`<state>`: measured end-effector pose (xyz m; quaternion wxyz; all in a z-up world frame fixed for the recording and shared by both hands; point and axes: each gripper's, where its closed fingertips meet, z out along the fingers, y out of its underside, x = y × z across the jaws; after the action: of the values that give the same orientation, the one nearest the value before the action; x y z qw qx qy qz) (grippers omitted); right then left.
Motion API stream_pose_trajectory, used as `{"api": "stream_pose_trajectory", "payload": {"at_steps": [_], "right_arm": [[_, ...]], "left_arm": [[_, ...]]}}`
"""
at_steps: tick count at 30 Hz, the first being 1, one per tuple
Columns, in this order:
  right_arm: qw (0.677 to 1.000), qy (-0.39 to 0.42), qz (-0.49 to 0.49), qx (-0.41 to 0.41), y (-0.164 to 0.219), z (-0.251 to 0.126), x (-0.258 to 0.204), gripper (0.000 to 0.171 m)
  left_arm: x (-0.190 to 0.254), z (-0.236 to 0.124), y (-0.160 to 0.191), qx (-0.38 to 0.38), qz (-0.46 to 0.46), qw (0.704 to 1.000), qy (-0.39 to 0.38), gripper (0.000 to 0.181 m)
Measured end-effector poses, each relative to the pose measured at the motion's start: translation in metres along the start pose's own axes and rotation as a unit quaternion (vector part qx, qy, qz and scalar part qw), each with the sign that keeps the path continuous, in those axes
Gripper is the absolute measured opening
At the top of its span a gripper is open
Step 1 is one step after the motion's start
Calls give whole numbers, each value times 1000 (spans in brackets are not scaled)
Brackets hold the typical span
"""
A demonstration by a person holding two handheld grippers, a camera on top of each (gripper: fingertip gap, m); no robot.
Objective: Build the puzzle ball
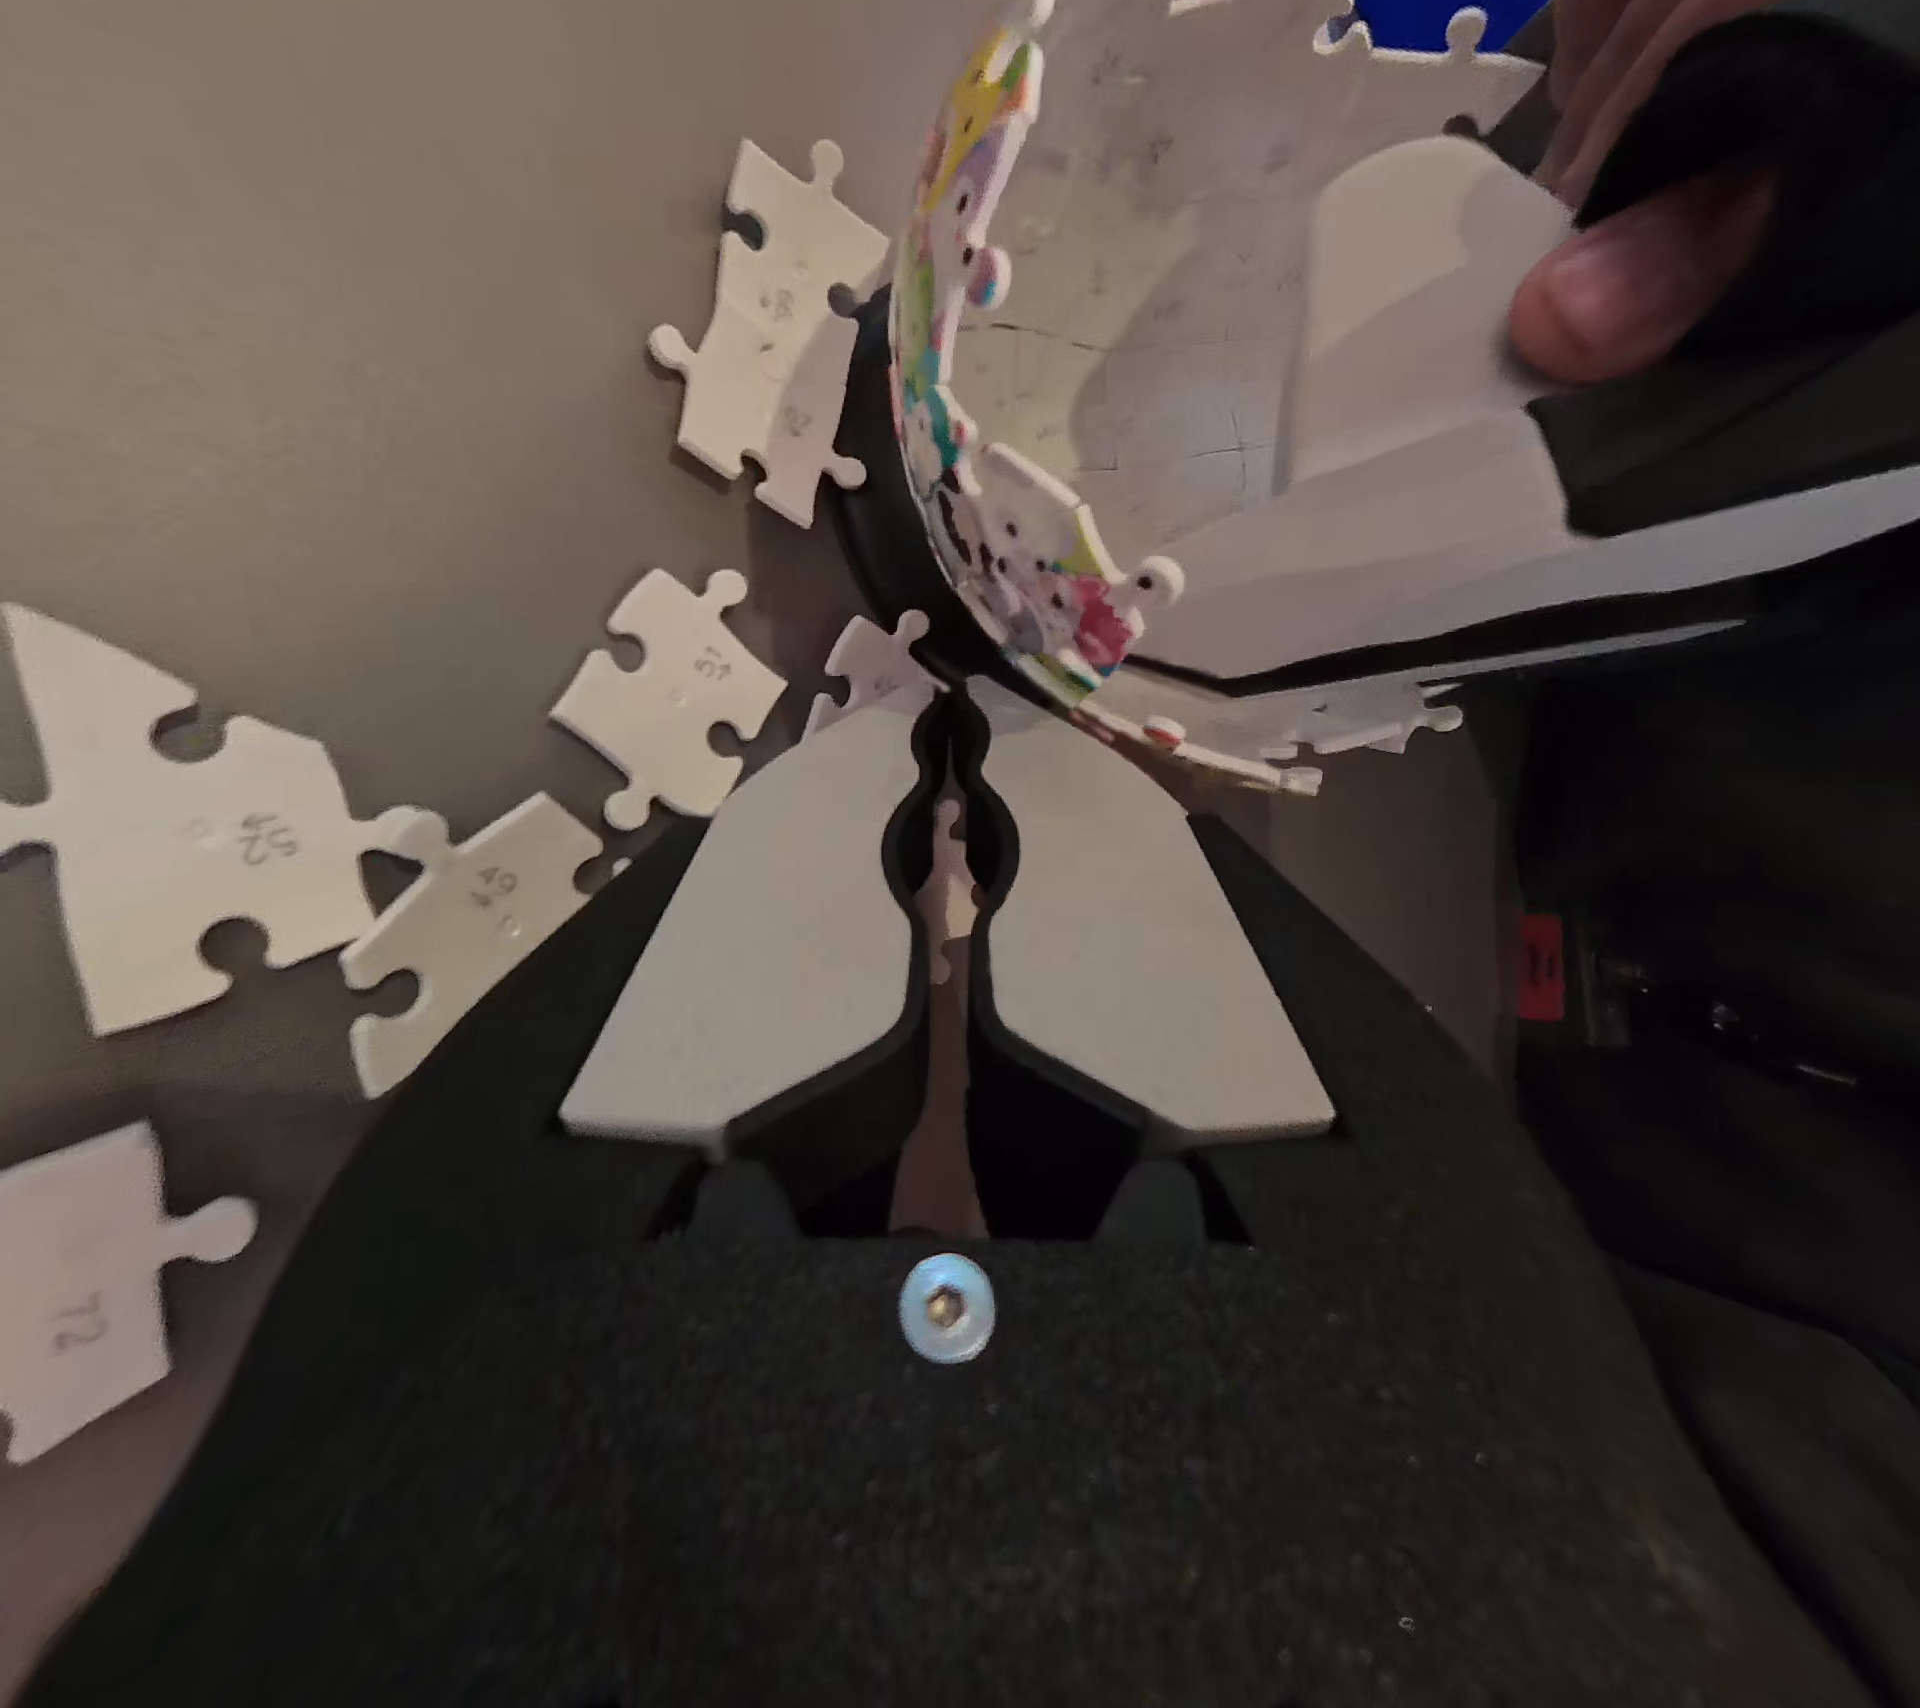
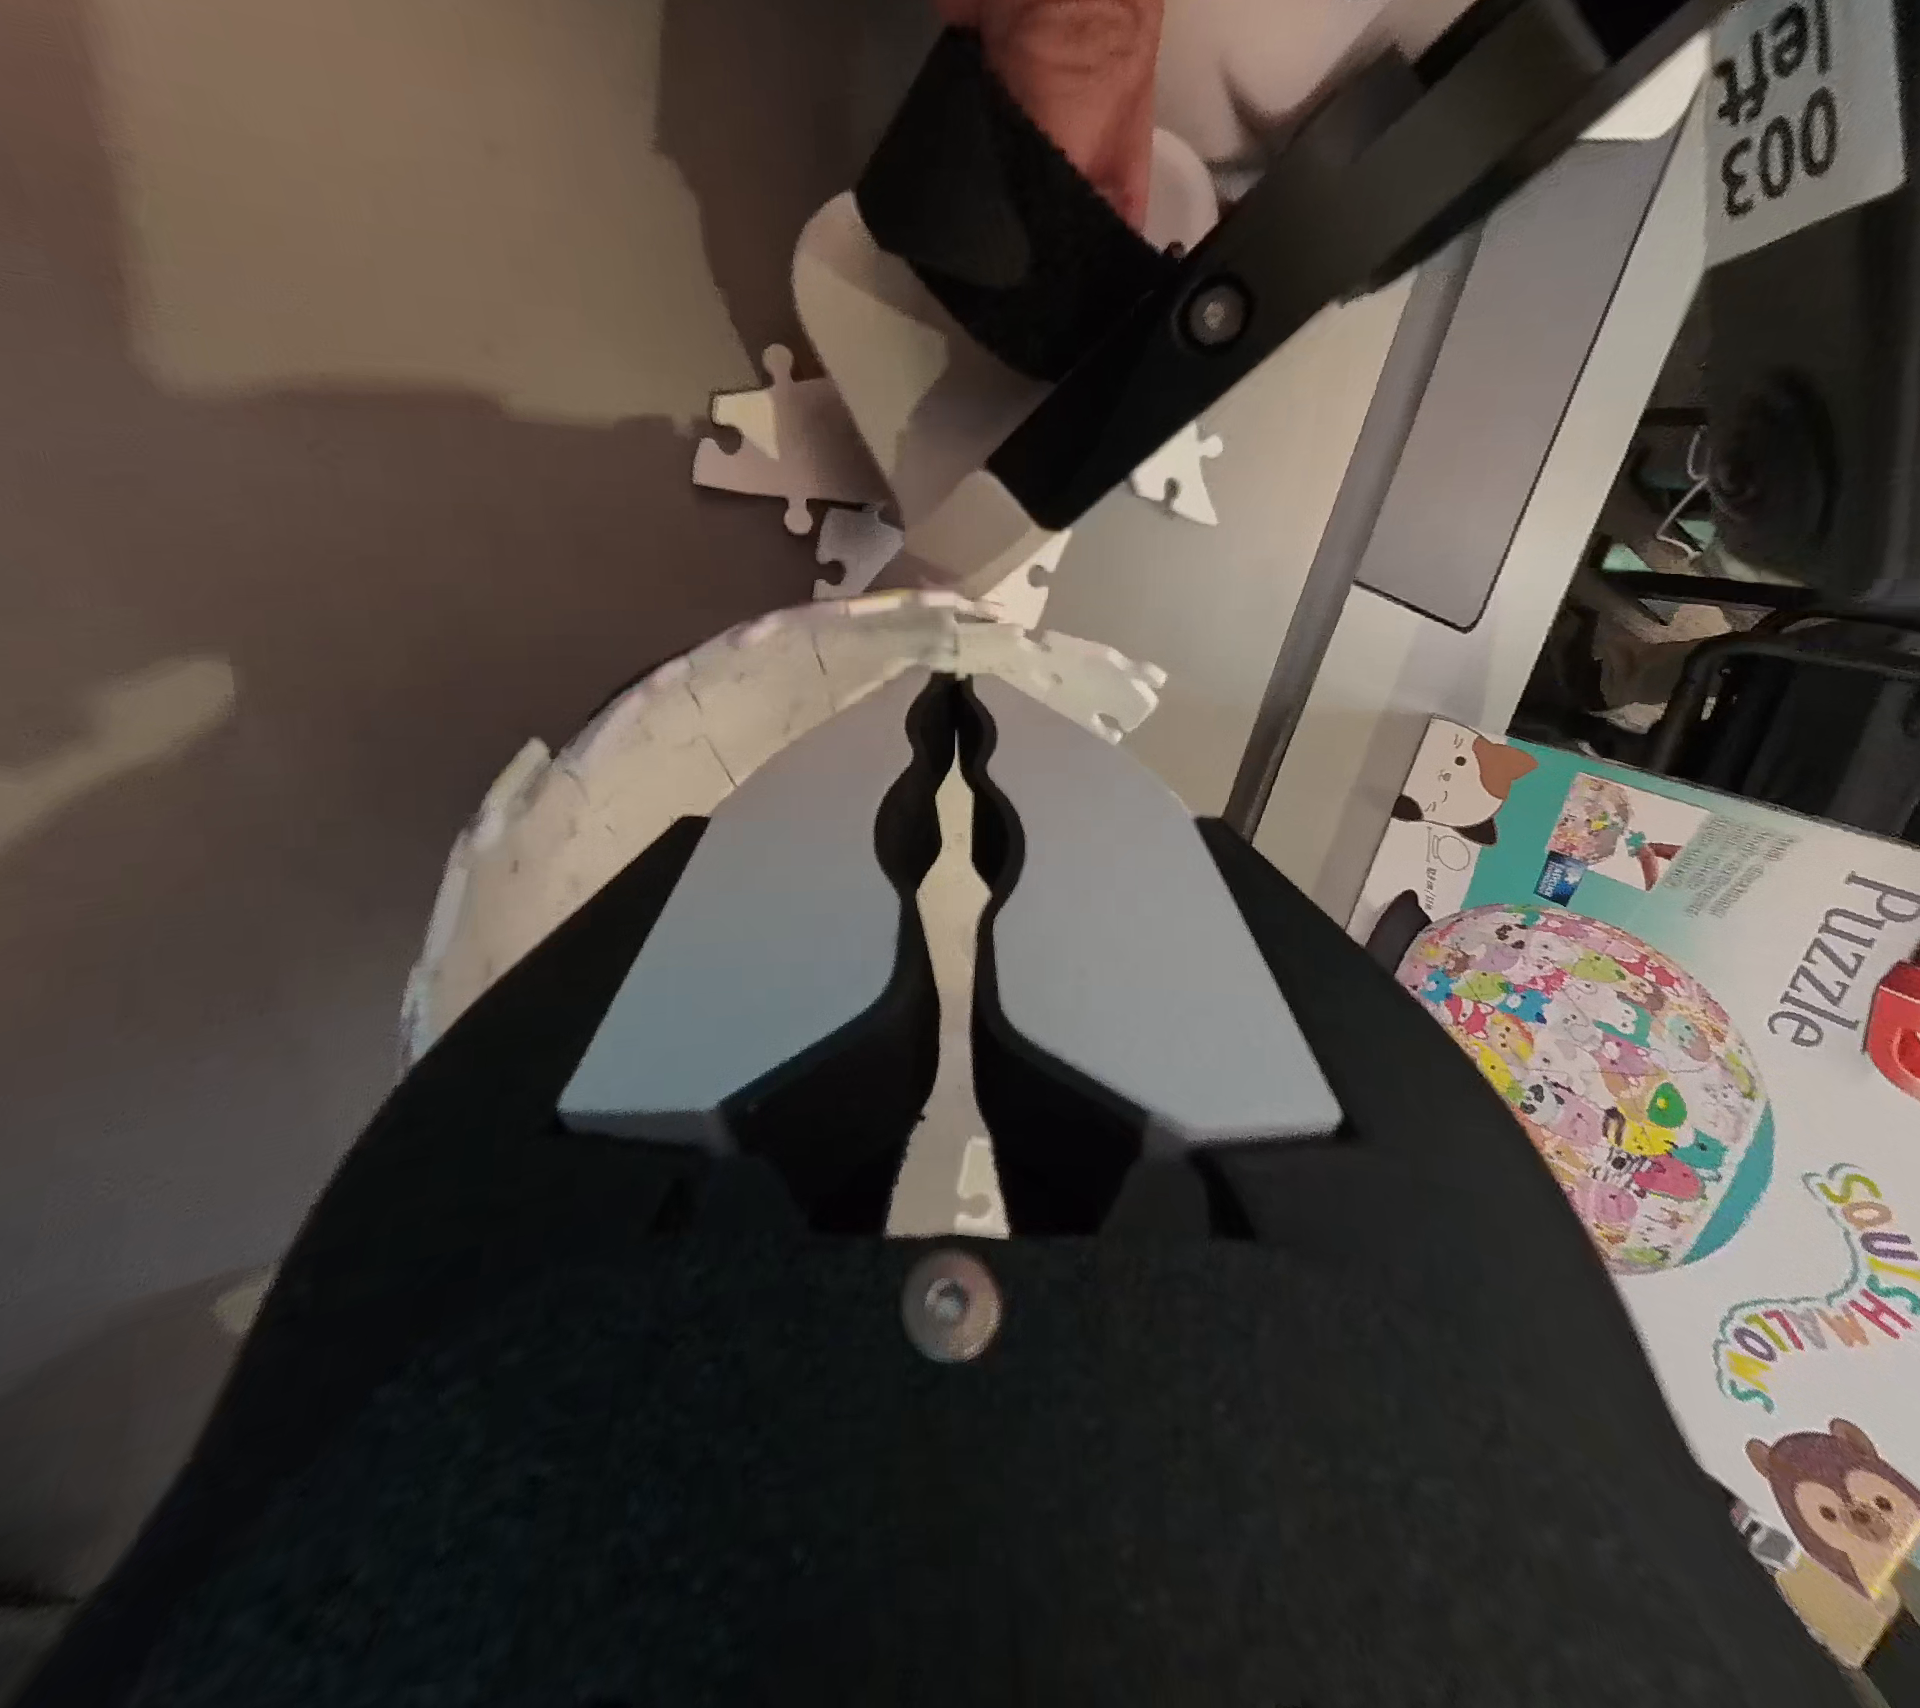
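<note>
The half-built puzzle ball [image 1: 1132, 287] is an open shell, white inside and colourful outside, tilted on a black ring stand [image 1: 864, 515]. My left gripper [image 1: 951, 713] is shut, with a thin white puzzle piece [image 1: 948, 869] edgewise between its fingers, its tip at the shell's lower rim. In the right wrist view the left gripper [image 2: 982, 562] comes down from above onto the rim of the shell [image 2: 665, 754]. My right gripper [image 2: 951, 692] is shut on the shell's wall. It enters the left wrist view [image 1: 1153, 661] from the right, one finger inside the bowl.
Several loose white pieces lie face down on the grey table, such as one [image 1: 774, 328] by the stand and others [image 1: 665, 713] [image 1: 187, 837] to the left. The puzzle box [image 2: 1662, 1087] lies at the right, beside a grey flat device [image 2: 1434, 411]. My left and right fingertips are right by each other.
</note>
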<state>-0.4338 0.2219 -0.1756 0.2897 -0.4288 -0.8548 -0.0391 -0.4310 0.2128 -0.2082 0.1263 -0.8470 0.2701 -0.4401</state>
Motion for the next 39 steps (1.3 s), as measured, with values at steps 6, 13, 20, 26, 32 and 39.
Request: {"api": "stream_pose_trajectory", "payload": {"at_steps": [6, 13, 20, 26, 32, 39], "right_arm": [[999, -49, -1, 15, 8, -7, 6, 0], [991, -110, -59, 53, -4, 0, -1, 0], [990, -121, -58, 32, 3, 10, -5, 0], [990, -122, -54, 37, 4, 12, -4, 0], [991, -120, -52, 33, 6, 13, -4, 0], [992, -115, -51, 30, 10, 10, -3, 0]], "left_arm": [[-6, -1, -1, 0, 3, 1000, -21, 0], [-10, 0, -8, 10, 41, 998, -49, 0], [-7, 1, -11, 26, 48, 998, -28, 0], [-7, 2, -12, 24, 51, 998, -32, 0], [-7, 4, -11, 15, 56, 997, -42, 0], [-15, -2, -15, 30, 31, 998, -51, 0]]}}
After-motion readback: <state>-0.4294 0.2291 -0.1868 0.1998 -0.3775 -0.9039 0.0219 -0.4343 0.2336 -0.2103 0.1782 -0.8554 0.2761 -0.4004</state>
